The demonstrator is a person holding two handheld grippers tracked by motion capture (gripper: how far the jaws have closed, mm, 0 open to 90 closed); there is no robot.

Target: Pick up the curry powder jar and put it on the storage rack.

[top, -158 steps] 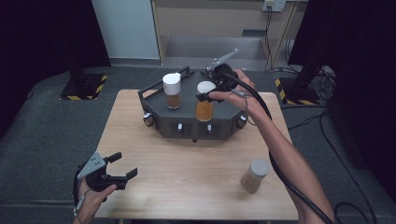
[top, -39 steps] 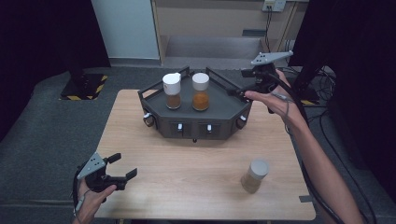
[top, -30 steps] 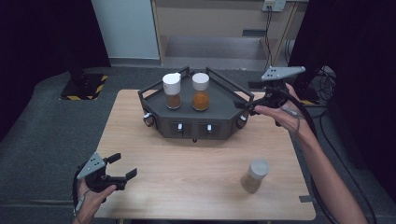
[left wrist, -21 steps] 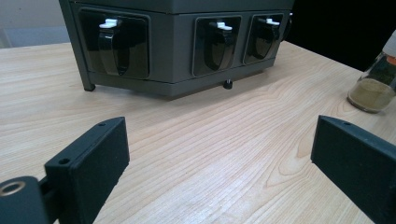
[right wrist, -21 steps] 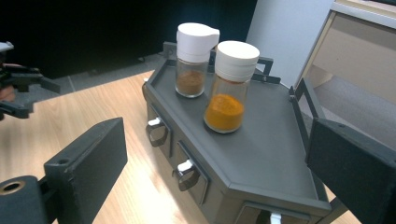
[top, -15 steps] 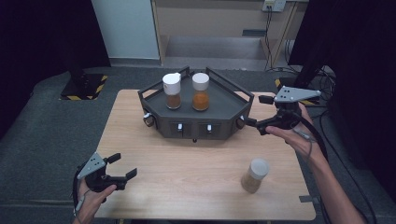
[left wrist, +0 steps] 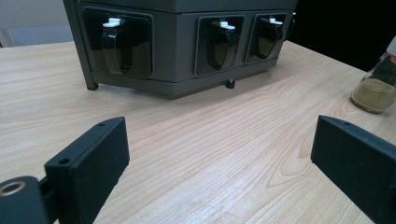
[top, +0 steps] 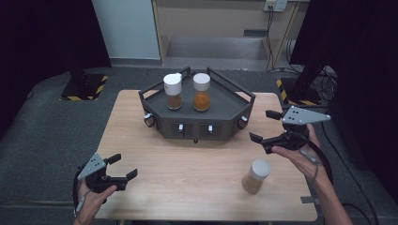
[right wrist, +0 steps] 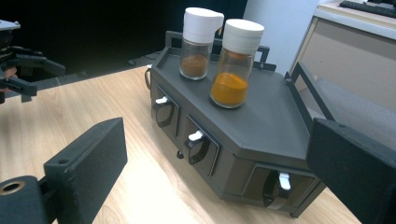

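The right gripper [top: 262, 129] has withdrawn from the dark rack [top: 225, 112] and now sits off the rack's 4 o'clock corner, above the table [top: 141, 154]. Earlier it was over the rack top, on the jar with orange powder [top: 202, 92]; that jar now stands free on the rack, just beside the jar with brown powder [top: 172, 91] at its 9 o'clock. Since then the right hand [top: 300, 152] has swung out past the rack's right rail and come down toward the near right part of the table.

Jaw state: the right gripper's jaws stand wide apart with nothing between them; in the right gripper view they frame the rack front and its white-tipped knobs [right wrist: 195, 136]. The left gripper [top: 119, 167] has kept its place near the table's 7 o'clock corner, jaws likewise spread and empty, facing the rack across bare wood.

Remaining item: a third jar [top: 256, 176], white-capped with tan powder, stands upright on the table at about 5 o'clock from the rack and at 7 o'clock from the right gripper, near it but not touching. It also appears at the right edge of the left gripper view [left wrist: 377, 81].

Assessment: two jars appear placed and one is left. The retreat and descent of the right gripper suggest that the third jar is the next pick-up. The jaws are not yet aligned around it.
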